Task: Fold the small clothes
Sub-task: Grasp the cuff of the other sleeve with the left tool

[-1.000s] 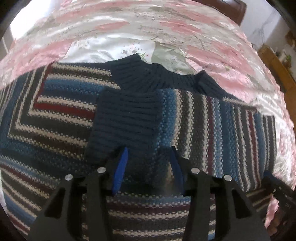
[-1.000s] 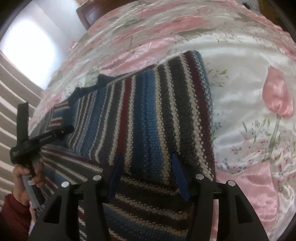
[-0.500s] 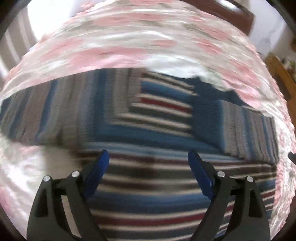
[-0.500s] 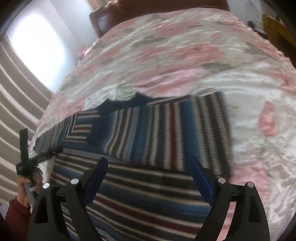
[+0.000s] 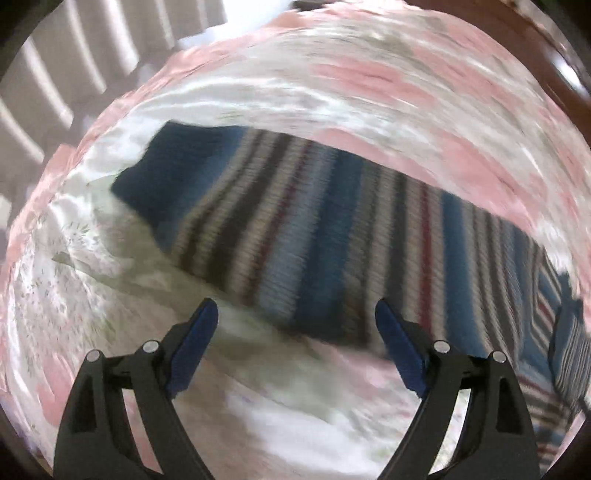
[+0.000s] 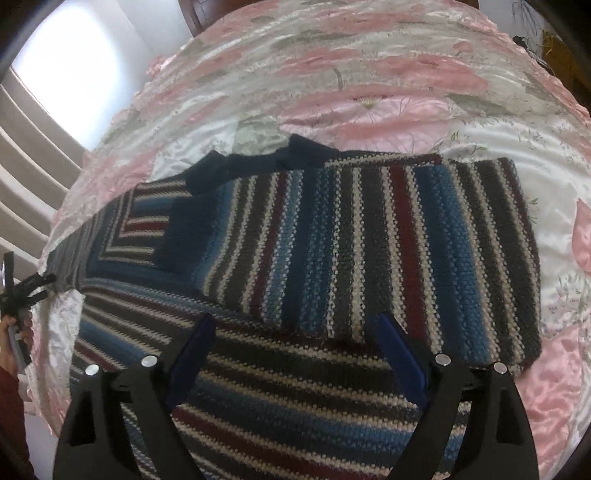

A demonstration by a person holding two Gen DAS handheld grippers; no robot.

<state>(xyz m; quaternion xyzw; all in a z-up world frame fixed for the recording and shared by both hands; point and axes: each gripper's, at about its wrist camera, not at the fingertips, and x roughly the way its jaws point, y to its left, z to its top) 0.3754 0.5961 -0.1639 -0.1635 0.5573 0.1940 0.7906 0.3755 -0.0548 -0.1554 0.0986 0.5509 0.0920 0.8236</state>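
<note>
A knitted sweater (image 6: pixel 369 240) with blue, grey, white and maroon stripes lies flat on the bed. One sleeve is folded across its body, and that sleeve's navy cuff (image 6: pixel 184 229) rests near the navy collar (image 6: pixel 258 162). My right gripper (image 6: pixel 293 328) hovers open above the lower body, holding nothing. The other sleeve (image 5: pixel 314 229) stretches out sideways and ends in a navy cuff (image 5: pixel 166 173); this view is blurred. My left gripper (image 5: pixel 295 317) is open just short of that sleeve's near edge. The right wrist view shows the left gripper (image 6: pixel 26 291) in a hand (image 6: pixel 11 332) at the sleeve's end.
A pink and white floral satin bedspread (image 6: pixel 406 74) covers the bed all around the sweater. A dark wooden headboard (image 6: pixel 192 14) stands at the far end. A bright window with pale curtains (image 6: pixel 33 147) is on the left.
Both grippers have opened wide and let go of the folded sleeve. The left one swung left to the outstretched sleeve. The right one drew back a little.
</note>
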